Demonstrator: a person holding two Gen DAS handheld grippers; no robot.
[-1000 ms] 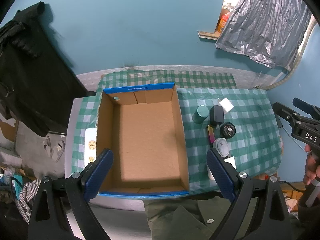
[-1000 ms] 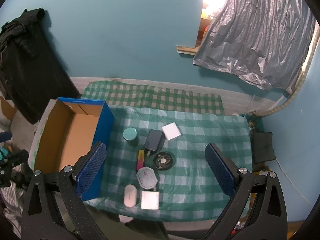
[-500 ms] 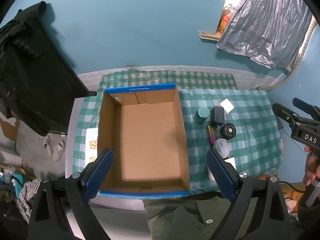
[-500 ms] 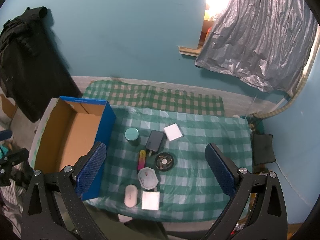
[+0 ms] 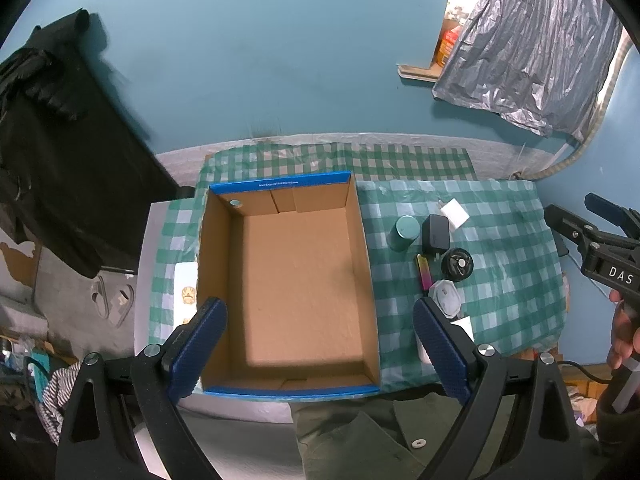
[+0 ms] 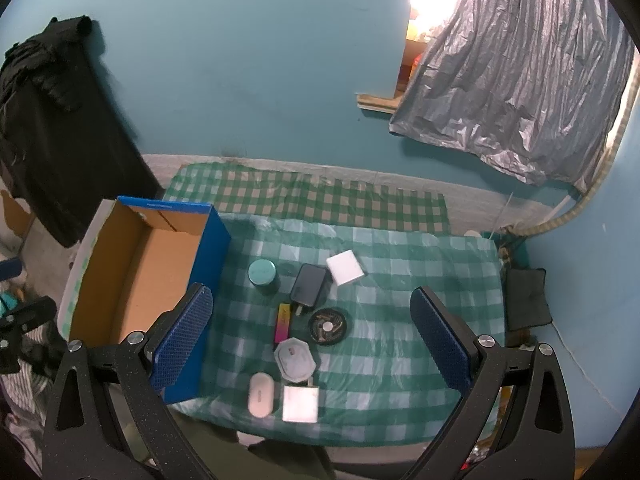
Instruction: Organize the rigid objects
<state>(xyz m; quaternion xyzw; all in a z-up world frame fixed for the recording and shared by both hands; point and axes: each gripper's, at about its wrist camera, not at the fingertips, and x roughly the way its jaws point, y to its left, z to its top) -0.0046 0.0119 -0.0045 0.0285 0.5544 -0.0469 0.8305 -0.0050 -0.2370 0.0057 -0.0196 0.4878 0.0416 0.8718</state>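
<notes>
An empty blue cardboard box point(image 5: 296, 280) point(image 6: 132, 272) sits on the left of the green checked table. To its right lie a teal jar point(image 6: 262, 274), a black charger point(image 6: 308, 284), a white cube point(image 6: 345, 267), a pink-yellow lighter point(image 6: 282, 322), a black round disc point(image 6: 327, 326), an octagonal grey case point(image 6: 295, 360), a white earbud case point(image 6: 261, 395) and a white square adapter point(image 6: 300, 403). My left gripper point(image 5: 320, 352) is open high above the box. My right gripper point(image 6: 312, 344) is open high above the small objects and shows in the left wrist view point(image 5: 592, 232).
The table point(image 6: 400, 320) stands against a teal wall. Dark clothes point(image 6: 48, 120) hang at the left. A silver plastic sheet point(image 6: 520, 80) hangs at the upper right. Slippers point(image 5: 116, 300) lie on the floor left of the table.
Both grippers have drifted only slightly; the right wrist view has shifted a little so the objects sit a bit higher. Nothing was taken hold of.
</notes>
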